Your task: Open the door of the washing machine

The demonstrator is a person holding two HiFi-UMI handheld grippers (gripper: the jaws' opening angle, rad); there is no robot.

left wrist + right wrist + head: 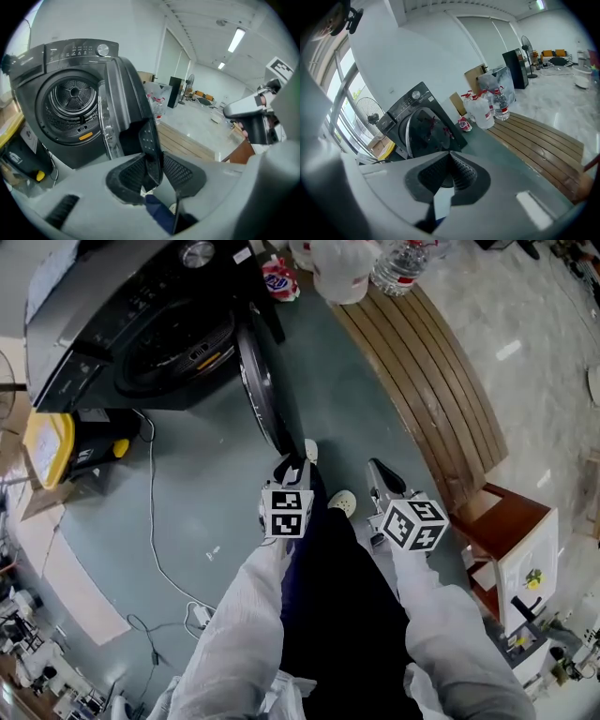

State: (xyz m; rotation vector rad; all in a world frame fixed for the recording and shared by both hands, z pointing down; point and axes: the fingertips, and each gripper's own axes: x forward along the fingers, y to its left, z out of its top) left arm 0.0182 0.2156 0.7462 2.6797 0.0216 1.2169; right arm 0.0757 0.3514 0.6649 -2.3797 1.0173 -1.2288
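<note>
White sleeves [239, 634] and dark trousers [328, 615] fill the lower middle of the head view, and just above them are the two grippers. The left gripper [292, 468] has its fingers standing a little apart, with nothing between them. The right gripper [379, 474] has its fingers pressed together on nothing — in its own view the pads meet in one point.

The washing machine [122, 324] lies in the upper left of the head view. Its door [260, 381] already stands swung out, edge-on towards the person, so the drum [72, 93] is bare in the left gripper view. Both grippers are well apart from the door, lower in the frame.

I judge that the opening is mostly done, and what remains is either to swing the door a bit wider or to leave it as it is. If wider is wanted, it seems best to lay the left gripper on the free rim of the door, far from the hinge, and to push along the arc of the hinge — gently, not in a straight line. The glass part is better not pinched. A white cable [155, 521] runs on the floor to the left of the legs, and the feet should stay clear of it.
</note>
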